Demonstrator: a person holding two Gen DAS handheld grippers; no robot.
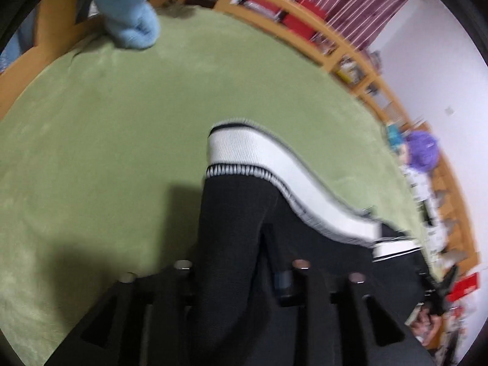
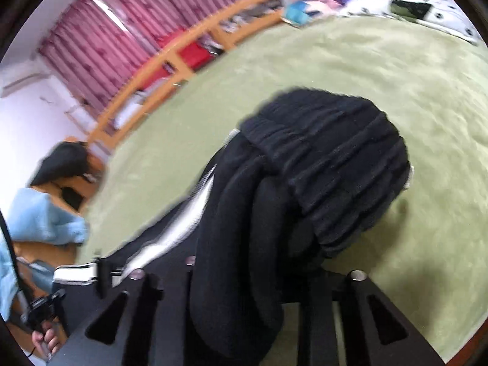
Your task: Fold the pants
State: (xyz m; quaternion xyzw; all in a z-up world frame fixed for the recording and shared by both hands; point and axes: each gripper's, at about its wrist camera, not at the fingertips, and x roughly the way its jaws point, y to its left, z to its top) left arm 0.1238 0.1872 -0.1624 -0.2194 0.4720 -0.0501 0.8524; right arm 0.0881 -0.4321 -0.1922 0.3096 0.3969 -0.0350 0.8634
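Over the green blanket (image 1: 106, 140): both my grippers clamp black pants (image 2: 320, 164).
Left gripper (image 1: 241, 277) and right gripper (image 2: 259, 274) fingertips are buried in cloth; motion blur obscures the white cuff (image 1: 244, 152), apparently ribbed.

Even indoor light; motion blur; fisheye-warped edges; soft shadows.

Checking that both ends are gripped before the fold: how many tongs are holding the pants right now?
2. The left tongs clamp the pants near the white side stripe; the right tongs clamp the bunched black waistband end. The grip points themselves are hidden by cloth.
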